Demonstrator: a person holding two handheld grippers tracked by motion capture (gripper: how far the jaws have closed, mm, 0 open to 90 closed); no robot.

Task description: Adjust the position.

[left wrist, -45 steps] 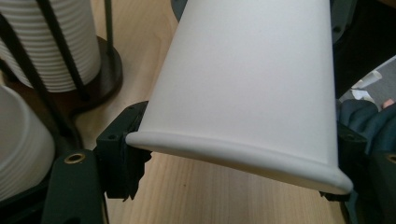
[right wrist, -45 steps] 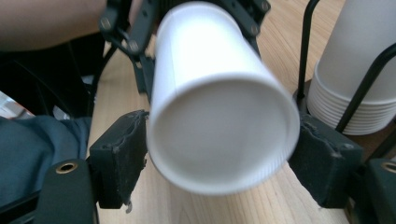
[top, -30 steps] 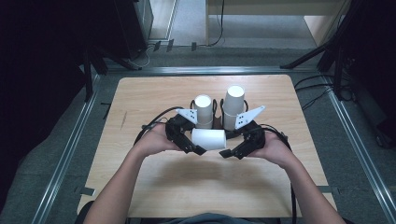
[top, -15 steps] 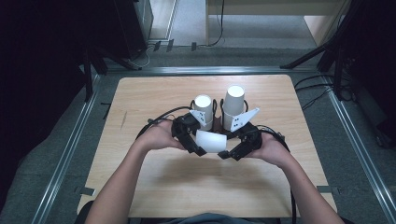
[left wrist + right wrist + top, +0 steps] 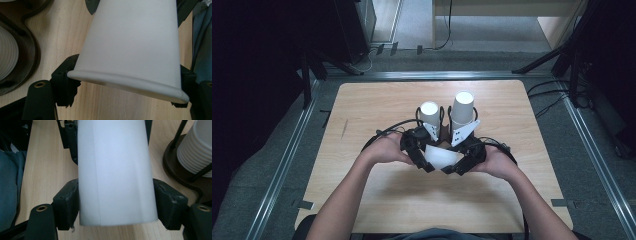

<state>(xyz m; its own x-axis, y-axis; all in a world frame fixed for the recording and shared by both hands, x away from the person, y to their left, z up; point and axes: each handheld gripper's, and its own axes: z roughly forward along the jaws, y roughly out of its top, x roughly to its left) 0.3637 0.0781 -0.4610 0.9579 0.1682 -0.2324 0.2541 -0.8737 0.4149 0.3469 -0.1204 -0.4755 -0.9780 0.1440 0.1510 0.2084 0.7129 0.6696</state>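
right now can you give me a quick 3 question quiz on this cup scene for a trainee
1. True or false: the white paper cup lies on its side between the two hands.
2. Which end of the cup does the left hand-held gripper clamp? A) the rolled rim B) the flat base
3. What stands in the dark holder behind the hands?

Key
1. True.
2. A; the right hand-held gripper has just been closing on the base end, its pads against the cup's sides.
3. Two stacks of white cups, upside down, side by side.
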